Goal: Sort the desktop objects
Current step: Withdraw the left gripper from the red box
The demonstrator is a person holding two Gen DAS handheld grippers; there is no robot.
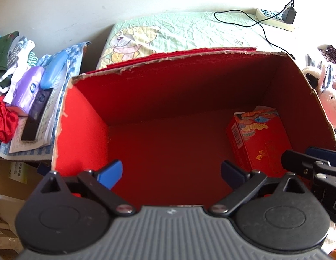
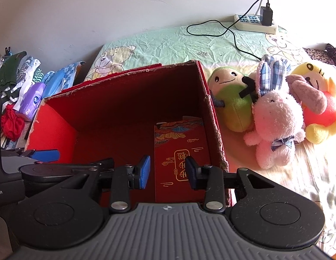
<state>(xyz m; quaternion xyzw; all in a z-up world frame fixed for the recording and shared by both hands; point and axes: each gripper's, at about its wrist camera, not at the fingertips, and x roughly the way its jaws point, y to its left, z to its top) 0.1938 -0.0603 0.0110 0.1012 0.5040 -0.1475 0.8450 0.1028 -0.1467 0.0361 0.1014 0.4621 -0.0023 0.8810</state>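
Red cardboard box [image 2: 213, 117] filled the middle of both views, with one small red packet [image 2: 178, 151] lying flat in its lower right corner. I had my right tool [image 2: 168, 172] just above that packet, spread a little and empty. My left tool [image 1: 171, 172] hung wide apart over the bare floor. The soft toys [image 2: 274, 117] lay right of the box, nearer my right tool.

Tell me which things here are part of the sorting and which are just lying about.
Job:
big red box
small red packet box inside it
plush toys beside it, likely next: green, pink rabbit, yellow

Lying about:
power strip
charger
tissue pack
clothes pile
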